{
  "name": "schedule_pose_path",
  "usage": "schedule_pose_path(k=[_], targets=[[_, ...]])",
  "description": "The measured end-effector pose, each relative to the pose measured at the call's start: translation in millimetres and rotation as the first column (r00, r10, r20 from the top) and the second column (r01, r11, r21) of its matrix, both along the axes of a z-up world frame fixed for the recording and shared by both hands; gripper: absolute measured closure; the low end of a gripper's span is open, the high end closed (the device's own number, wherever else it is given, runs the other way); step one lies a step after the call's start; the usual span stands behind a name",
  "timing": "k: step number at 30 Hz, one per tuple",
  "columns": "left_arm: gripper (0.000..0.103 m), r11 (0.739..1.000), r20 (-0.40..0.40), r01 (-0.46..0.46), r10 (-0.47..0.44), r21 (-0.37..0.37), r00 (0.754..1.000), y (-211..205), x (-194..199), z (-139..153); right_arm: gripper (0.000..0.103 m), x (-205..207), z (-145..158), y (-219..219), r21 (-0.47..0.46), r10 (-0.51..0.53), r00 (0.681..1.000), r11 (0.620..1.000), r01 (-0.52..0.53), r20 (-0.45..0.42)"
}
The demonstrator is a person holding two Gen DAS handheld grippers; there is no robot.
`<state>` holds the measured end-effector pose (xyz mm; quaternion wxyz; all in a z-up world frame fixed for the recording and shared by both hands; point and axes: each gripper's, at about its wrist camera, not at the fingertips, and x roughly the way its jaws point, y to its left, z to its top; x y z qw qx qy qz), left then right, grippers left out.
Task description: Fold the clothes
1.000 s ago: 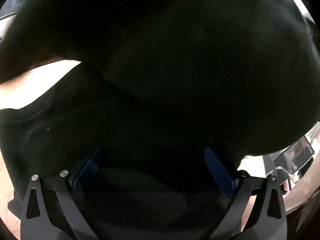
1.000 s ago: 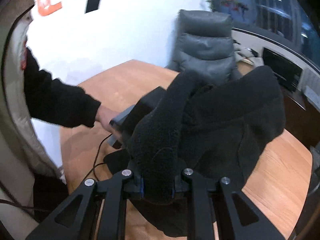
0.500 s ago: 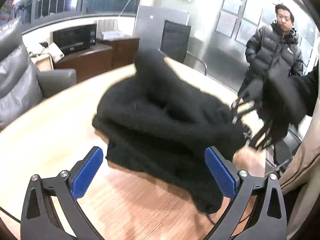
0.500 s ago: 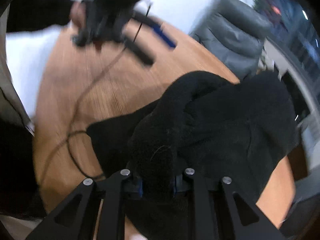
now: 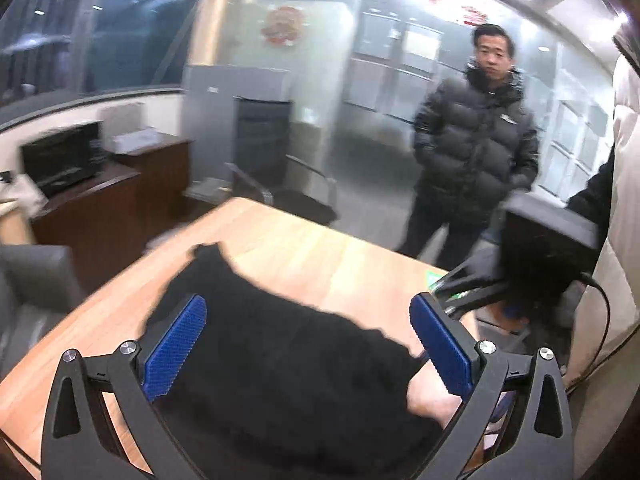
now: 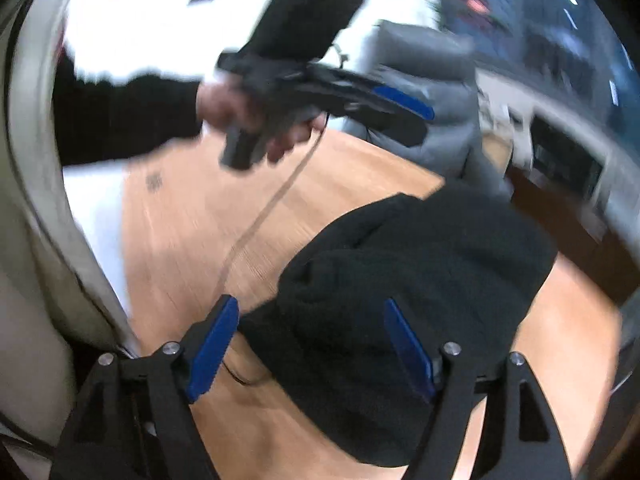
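Note:
A black fleece garment [image 5: 280, 360] lies bunched on the wooden table [image 5: 312, 248]. My left gripper [image 5: 308, 344] is open and empty, raised above the garment, blue pads [image 5: 176, 344] wide apart. In the right wrist view the same garment [image 6: 420, 272] lies in a folded heap on the table [image 6: 192, 216]. My right gripper [image 6: 312, 344] is open just above the heap's near edge, holding nothing. The left gripper [image 6: 400, 108] shows there too, held high in a hand, open.
A man in a black puffer jacket [image 5: 476, 152] stands beyond the table's far edge. A grey armchair [image 6: 432, 92] stands behind the table. A dark cabinet with a monitor [image 5: 72, 164] is at the left. A cable [image 6: 264, 216] hangs from the left gripper over the table.
My right gripper has let go of the garment and opened. My left gripper has lifted up and away from the cloth. The garment now rests on the table.

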<state>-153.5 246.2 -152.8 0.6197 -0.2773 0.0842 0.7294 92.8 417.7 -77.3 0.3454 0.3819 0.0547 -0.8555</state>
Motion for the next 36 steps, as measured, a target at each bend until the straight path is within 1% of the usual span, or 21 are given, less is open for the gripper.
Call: schedule_pose_path(k=[2, 4, 6, 8, 10, 12, 15, 16, 17, 19, 20, 22, 24, 25, 27, 28, 29, 31, 32, 34, 36], targets=[[0.000, 0.997, 0.063, 0.012, -0.007, -0.077, 0.998, 25, -11, -34, 0.026, -16, -19, 13, -0.083, -0.018, 0.996, 0.996, 0.026, 0.090], [0.001, 0.977, 0.135, 0.049, -0.020, -0.210, 0.991, 37, -9, -77, 0.032, -24, -42, 14, -0.090, -0.015, 0.990, 0.996, 0.027, 0.139], [0.000, 0.959, 0.116, 0.065, -0.034, -0.277, 0.993, 30, 1, -117, 0.033, -23, -67, 9, -0.094, 0.006, 0.981, 0.996, 0.013, 0.195], [0.000, 0.970, 0.112, 0.039, -0.013, -0.241, 0.994, 13, 2, -130, 0.038, -16, -89, -2, -0.088, 0.049, 0.968, 0.996, -0.028, 0.246], [0.000, 0.977, 0.108, 0.017, 0.006, -0.212, 0.994, -3, 3, -141, 0.040, -9, -91, -5, -0.089, 0.056, 0.965, 0.995, -0.034, 0.257], [0.000, 0.971, 0.105, 0.020, 0.005, -0.238, 0.994, -4, 1, -138, 0.051, -1, -93, -8, -0.090, 0.063, 0.961, 0.995, -0.040, 0.268], [0.000, 0.958, 0.107, 0.017, 0.014, -0.285, 0.994, -6, -1, -124, 0.052, 8, -93, -9, -0.095, 0.060, 0.959, 0.995, -0.035, 0.277], [0.001, 0.959, 0.116, 0.009, 0.025, -0.282, 0.993, -8, -2, -116, 0.046, 7, -82, 2, -0.102, 0.004, 0.969, 0.995, 0.021, 0.246], [0.001, 0.967, 0.123, -0.005, 0.038, -0.256, 0.992, -12, -4, -103, 0.029, 5, -69, 14, -0.087, -0.067, 0.979, 0.992, 0.086, 0.194], [0.000, 0.983, 0.121, -0.028, 0.050, -0.180, 0.991, -10, -6, -77, 0.012, 8, -51, 28, -0.018, -0.179, 0.982, 0.983, 0.180, 0.056], [0.000, 0.990, 0.116, -0.034, 0.050, -0.138, 0.992, -6, -6, -65, 0.012, 10, -46, 32, 0.020, -0.216, 0.976, 0.976, 0.216, -0.007], [0.000, 0.996, 0.124, -0.025, 0.035, -0.085, 0.992, 12, -11, -54, 0.012, 13, -57, 24, 0.137, -0.201, 0.976, 0.968, 0.211, -0.088], [0.000, 0.995, 0.151, -0.006, 0.021, -0.095, 0.988, 32, -18, -65, 0.011, 19, -82, -1, 0.272, -0.122, 0.983, 0.950, 0.156, -0.138], [0.000, 0.994, 0.167, 0.002, 0.016, -0.110, 0.986, 41, -22, -73, 0.008, 23, -97, -19, 0.362, -0.081, 0.979, 0.921, 0.146, -0.189], [0.000, 0.979, 0.213, 0.018, 0.026, -0.203, 0.977, 55, -28, -100, 0.009, 25, -118, -42, 0.494, -0.033, 0.960, 0.852, 0.173, -0.279], [0.001, 0.969, 0.216, 0.024, 0.031, -0.247, 0.976, 59, -28, -113, 0.016, 21, -122, -47, 0.508, -0.050, 0.951, 0.836, 0.206, -0.304], [0.001, 0.967, 0.188, 0.023, 0.026, -0.252, 0.982, 57, -23, -120, 0.031, 17, -125, -50, 0.513, -0.073, 0.943, 0.824, 0.240, -0.324], [0.001, 0.965, 0.134, 0.020, 0.015, -0.261, 0.991, 53, -15, -131, 0.050, 16, -120, -48, 0.486, -0.107, 0.938, 0.832, 0.266, -0.331], [0.001, 0.965, 0.121, 0.025, 0.007, -0.261, 0.993, 51, -13, -131, 0.066, 19, -117, -48, 0.474, -0.109, 0.937, 0.840, 0.265, -0.331], [0.001, 0.960, 0.099, 0.053, -0.027, -0.273, 0.995, 50, -6, -135, 0.078, 26, -112, -46, 0.452, -0.108, 0.937, 0.854, 0.258, -0.331], [0.001, 0.954, 0.075, 0.098, -0.080, -0.284, 0.994, 50, 4, -139, 0.079, 44, -115, -43, 0.455, -0.055, 0.947, 0.867, 0.202, -0.315]])
